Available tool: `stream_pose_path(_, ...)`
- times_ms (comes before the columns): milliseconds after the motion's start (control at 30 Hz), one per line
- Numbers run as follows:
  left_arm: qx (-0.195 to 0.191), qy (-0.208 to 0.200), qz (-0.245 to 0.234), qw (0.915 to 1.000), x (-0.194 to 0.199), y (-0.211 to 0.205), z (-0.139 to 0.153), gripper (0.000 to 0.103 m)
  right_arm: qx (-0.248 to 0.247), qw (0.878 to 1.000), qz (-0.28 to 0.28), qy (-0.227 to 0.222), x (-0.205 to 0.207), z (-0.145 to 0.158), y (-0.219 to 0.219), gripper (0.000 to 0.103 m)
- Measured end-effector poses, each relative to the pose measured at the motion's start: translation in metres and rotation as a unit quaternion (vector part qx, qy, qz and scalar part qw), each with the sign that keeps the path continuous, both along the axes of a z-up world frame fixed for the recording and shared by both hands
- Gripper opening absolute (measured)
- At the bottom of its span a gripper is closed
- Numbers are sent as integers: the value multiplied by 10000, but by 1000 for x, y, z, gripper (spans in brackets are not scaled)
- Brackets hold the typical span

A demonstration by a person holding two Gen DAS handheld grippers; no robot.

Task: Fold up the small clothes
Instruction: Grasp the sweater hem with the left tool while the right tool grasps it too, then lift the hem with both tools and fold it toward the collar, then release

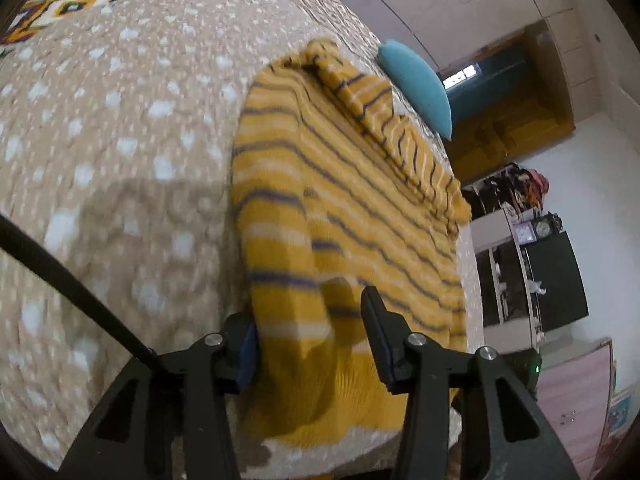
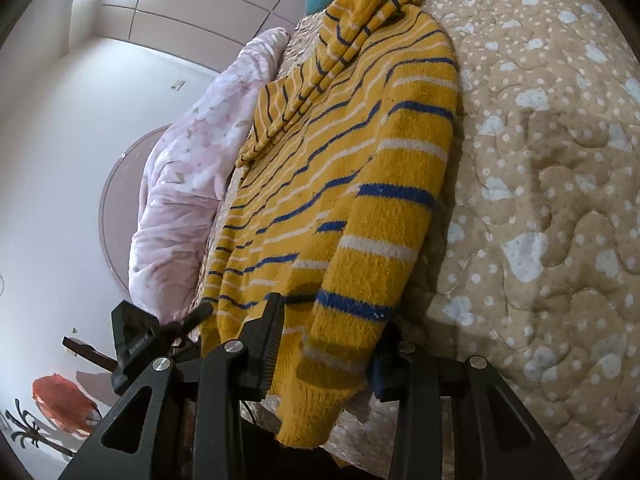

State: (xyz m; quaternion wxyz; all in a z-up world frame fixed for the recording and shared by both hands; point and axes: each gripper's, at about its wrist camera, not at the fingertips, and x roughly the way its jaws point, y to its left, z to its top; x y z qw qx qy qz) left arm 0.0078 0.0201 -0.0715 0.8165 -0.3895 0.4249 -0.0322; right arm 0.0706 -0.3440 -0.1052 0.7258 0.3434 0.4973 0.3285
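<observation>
Now the yellow striped sweater (image 1: pixel 352 216) is lying flat on the beige quilted bedspread (image 1: pixel 120 152), while the left gripper (image 1: pixel 308 340) and right gripper (image 2: pixel 328 340) are each spreading their fingers apart around a sleeve.

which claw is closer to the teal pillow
Left, as far as these views tell. The left claw straddles the sweater sleeve on the teal pillow's side; the right claw straddles the opposite sleeve, with the pink quilt beyond.
</observation>
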Motion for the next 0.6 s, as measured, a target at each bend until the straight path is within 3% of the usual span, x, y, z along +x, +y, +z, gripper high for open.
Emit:
stream_pose_path(33, 30, 34, -16, 10000, 4, -1, -1, 38, 5, 10000, -39, 19, 1, 0, 1, 40)
stream_pose_path(267, 424, 130, -241, 9987, -7, -26, -5, 34, -419, 9988, -140, -233, -3, 7, 17, 44)
stream_pose_path(300, 473, 192, -208, 9985, -7, -25, -5, 17, -466, 9984, -140, -271, -5, 7, 17, 44)
stream_pose_path(333, 513, 263, -196, 9981, -6, -23, -5, 8, -494, 9983, -155, -286, -6, 7, 17, 44)
stream_pose_path(367, 482, 304, -195, 9982, -3, -20, -4, 8, -523, 9981, -179, -273, -6, 8, 18, 43)
stream_pose_path(400, 497, 301, -161, 9982, -1, -18, -3, 8, -576, 9978, -206, -242, -6, 8, 18, 41)
stream_pose_path(467, 727, 294, -151, 9968, 2, -18, 4, 8, -766, 9967, -219, -175, -1, 10, 21, 18)
stream_pose_path(600, 1311, -7, -293, 9909, -10, -26, 39, 8, -650, 9978, -123, -65, 10, 16, 22, 12)
